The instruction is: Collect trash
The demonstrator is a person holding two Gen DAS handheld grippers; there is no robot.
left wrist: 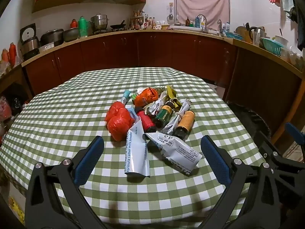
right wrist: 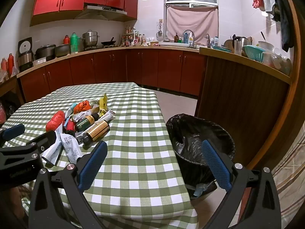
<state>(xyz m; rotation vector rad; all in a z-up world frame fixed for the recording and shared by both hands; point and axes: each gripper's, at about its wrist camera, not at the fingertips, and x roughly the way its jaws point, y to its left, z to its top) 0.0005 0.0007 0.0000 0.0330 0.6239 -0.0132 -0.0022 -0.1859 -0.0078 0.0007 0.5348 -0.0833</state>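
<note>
A pile of trash lies in the middle of the green checked table: a crumpled red plastic bag, an orange bag, white milk powder sachets, a red bottle, a green bottle, an amber bottle and twisted wrappers. My left gripper is open and empty just in front of the sachets. My right gripper is open and empty, over the table's right edge beside the black-lined trash bin. The pile also shows in the right wrist view.
The bin stands on the floor to the right of the table, also seen at the left wrist view's right edge. Dark red kitchen cabinets and a cluttered counter run behind. A wooden counter side stands right of the bin.
</note>
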